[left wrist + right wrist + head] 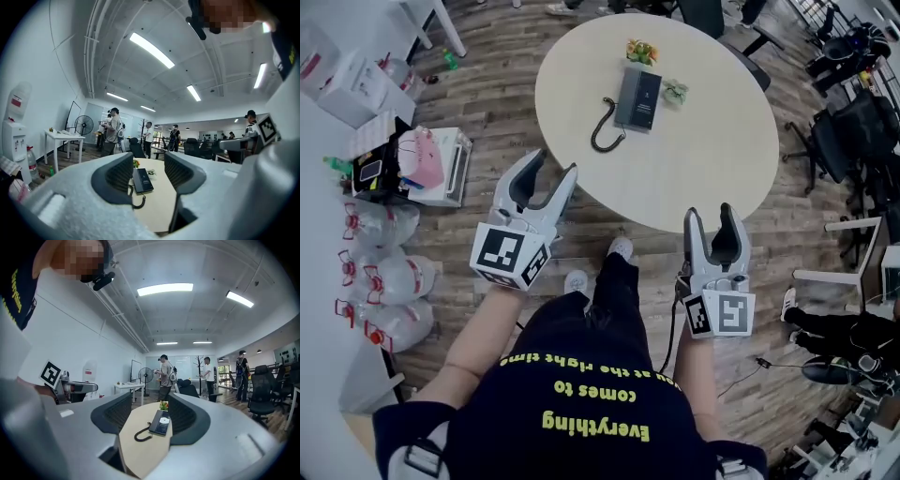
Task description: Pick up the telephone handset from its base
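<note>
A dark grey telephone [637,98] lies flat on the round beige table [712,159], toward its far side, with the handset resting on the base. Its black coiled cord [605,129] loops off the near left corner. My left gripper [551,167] is open in the air by the table's near left edge, well short of the phone. My right gripper [711,214] is open just off the near edge, also empty. The telephone [142,180] shows far off between the open jaws in the left gripper view, and the telephone [160,423] sits likewise in the right gripper view.
A small flower pot [641,51] and a little green item [675,91] stand beside the phone. Office chairs [853,131] crowd the right side. Water bottles [380,281] and boxes line the left wall. Several people stand in the room beyond the table.
</note>
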`<state>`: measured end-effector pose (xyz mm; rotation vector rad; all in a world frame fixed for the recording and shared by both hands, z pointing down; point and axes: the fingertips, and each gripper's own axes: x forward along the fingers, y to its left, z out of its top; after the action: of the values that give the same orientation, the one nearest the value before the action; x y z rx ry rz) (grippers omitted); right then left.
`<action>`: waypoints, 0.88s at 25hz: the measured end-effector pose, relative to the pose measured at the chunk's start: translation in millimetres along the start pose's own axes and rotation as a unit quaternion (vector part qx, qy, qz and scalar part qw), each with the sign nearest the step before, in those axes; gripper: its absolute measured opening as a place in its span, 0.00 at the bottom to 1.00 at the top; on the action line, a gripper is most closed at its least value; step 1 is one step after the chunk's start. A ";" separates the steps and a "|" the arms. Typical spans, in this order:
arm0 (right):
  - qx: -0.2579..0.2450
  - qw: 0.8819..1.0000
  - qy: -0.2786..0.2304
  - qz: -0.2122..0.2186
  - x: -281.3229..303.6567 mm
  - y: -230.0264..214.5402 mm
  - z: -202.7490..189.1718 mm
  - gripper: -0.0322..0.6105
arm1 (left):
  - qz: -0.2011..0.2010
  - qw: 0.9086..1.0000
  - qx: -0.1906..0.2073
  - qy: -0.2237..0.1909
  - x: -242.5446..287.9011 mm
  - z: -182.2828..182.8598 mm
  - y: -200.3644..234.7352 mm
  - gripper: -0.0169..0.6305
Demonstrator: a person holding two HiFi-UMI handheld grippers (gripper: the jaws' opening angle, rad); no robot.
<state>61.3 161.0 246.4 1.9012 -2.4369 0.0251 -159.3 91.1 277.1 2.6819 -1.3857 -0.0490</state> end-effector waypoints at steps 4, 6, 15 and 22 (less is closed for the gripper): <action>0.001 1.000 0.002 0.016 32.9 -8.8 -4.3 0.42 | 0.011 1.000 -0.009 0.014 24.2 -12.1 14.5 0.35; 0.004 1.000 0.000 0.025 51.7 -16.3 -5.1 0.42 | 0.017 1.000 -0.009 0.015 38.9 -13.6 20.9 0.35; 0.001 0.997 -0.013 0.071 150.5 -76.1 8.4 0.42 | 0.064 0.998 -0.004 0.004 127.7 3.9 50.9 0.35; 0.005 0.996 -0.010 0.087 206.9 -133.5 6.5 0.42 | 0.065 0.998 0.001 0.019 203.3 0.8 54.4 0.35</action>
<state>140.4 -72.3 247.8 1.6954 -2.6126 0.0249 -85.6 -105.7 288.7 2.5736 -1.5464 0.0156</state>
